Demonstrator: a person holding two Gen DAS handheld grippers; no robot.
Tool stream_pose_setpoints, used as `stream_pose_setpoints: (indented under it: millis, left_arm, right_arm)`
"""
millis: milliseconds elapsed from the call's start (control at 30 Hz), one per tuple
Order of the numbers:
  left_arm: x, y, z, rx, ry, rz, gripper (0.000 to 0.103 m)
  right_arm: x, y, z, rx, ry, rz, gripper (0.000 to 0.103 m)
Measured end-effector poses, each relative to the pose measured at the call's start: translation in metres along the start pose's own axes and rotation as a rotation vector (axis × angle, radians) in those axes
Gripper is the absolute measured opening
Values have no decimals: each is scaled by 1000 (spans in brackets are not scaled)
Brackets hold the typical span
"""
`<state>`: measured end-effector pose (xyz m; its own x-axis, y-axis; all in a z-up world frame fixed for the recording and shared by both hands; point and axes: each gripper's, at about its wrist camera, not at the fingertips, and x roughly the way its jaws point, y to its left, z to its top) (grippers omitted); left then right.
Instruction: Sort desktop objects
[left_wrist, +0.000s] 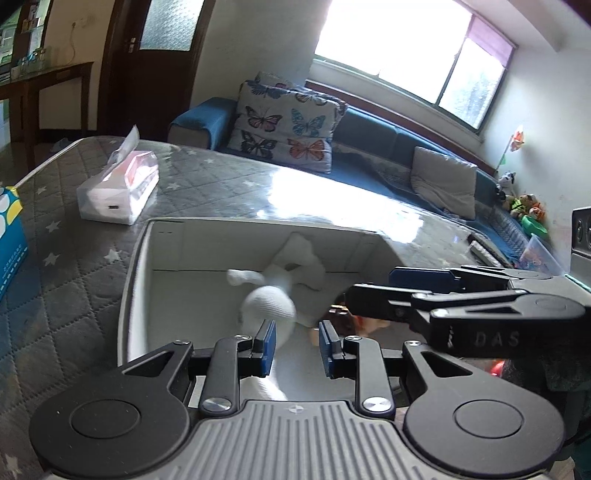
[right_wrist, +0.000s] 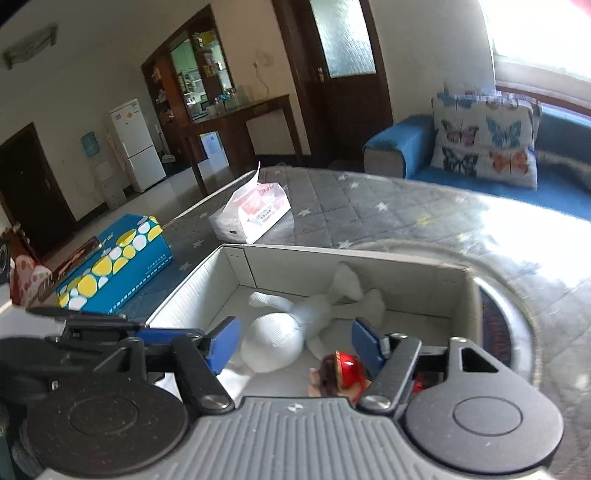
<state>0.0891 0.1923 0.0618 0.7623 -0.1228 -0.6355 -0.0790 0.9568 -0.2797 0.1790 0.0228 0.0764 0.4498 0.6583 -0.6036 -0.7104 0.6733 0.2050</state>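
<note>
A white cardboard box stands on the grey quilted table. Inside lies a white plush toy and, beside it, a small figure with a red cap, partly hidden by the right gripper's arm in the left wrist view. My left gripper hovers open over the near end of the box, empty. My right gripper is open above the box, empty, above the plush toy and the figure. The right gripper also shows in the left wrist view, reaching in from the right.
A white and pink tissue pack lies on the table beyond the box. A blue box with yellow and white dots stands to the left. A blue sofa with butterfly cushions runs behind the table.
</note>
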Motion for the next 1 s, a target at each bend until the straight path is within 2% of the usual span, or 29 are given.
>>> stream_pose_setpoints:
  millis: [133,200,467,533,667,1000]
  left_arm:
    - [-7,-19,-5,19,-14,-31,28]
    - [-10,-30,-8,28,-20,-52,28]
    - [-5,-71,-26,75,-2,-124,29]
    - [-1,-79,-31,87,11,-142,29]
    - [4,-97,-42,106,22,-182,29]
    - [21,-136,-63,149,72,-289,29]
  right_arm:
    - [-28,1,-12,-42,-29,-22,76]
    - [-43,-1,-19,-44,-46,-27,83]
    - [-104,-14,-62,-35,-103,-88,88]
    - [-116,-18,-74,-34,-112,-125,97]
    - [-140,-22,-95,-46,-129,-182,103]
    - [-181,-42,-149,14,-142,-324,103]
